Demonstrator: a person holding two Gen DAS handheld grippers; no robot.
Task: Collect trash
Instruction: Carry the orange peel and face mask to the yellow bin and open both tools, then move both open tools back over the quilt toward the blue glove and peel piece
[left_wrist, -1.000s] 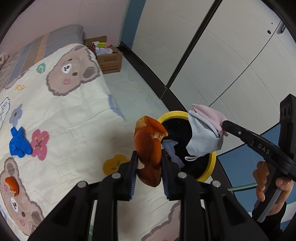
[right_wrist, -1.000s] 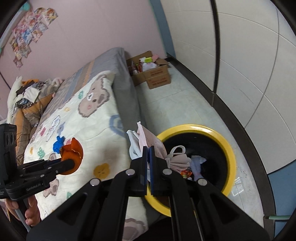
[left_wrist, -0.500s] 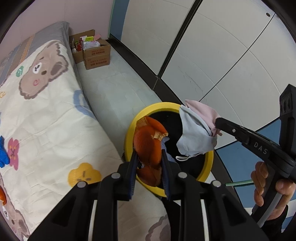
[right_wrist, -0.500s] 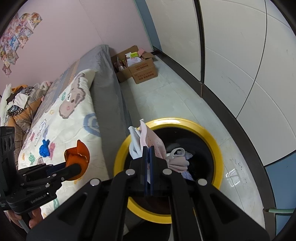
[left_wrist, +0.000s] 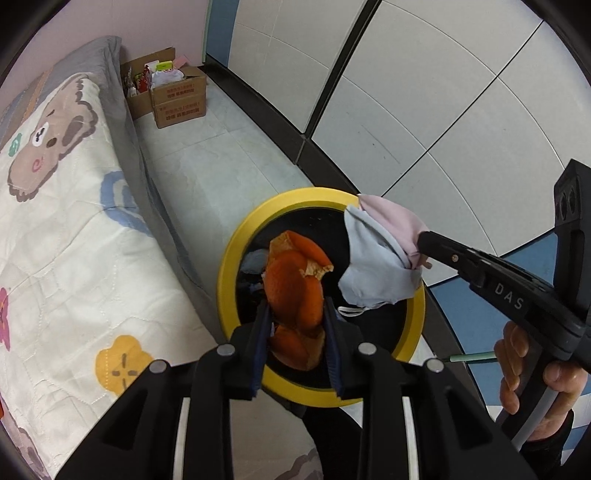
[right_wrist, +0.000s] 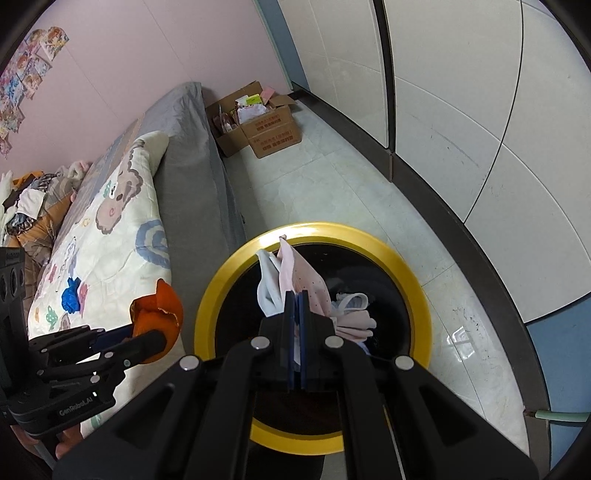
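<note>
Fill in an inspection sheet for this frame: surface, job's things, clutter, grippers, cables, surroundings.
Surface: bear-print quilt on the bed, pale tiled floor beside it.
Job's things: yellow-rimmed bin on the floor, already holding masks and scraps; orange peel; face masks.
Clutter: blue scrap lies on the quilt.
Grippers: left gripper shut on the orange peel above the bin; right gripper shut on the face masks above the bin.
Cables: nothing seen.
Surroundings: cardboard box of oddments, white panelled wall, pink wall with pictures.
</note>
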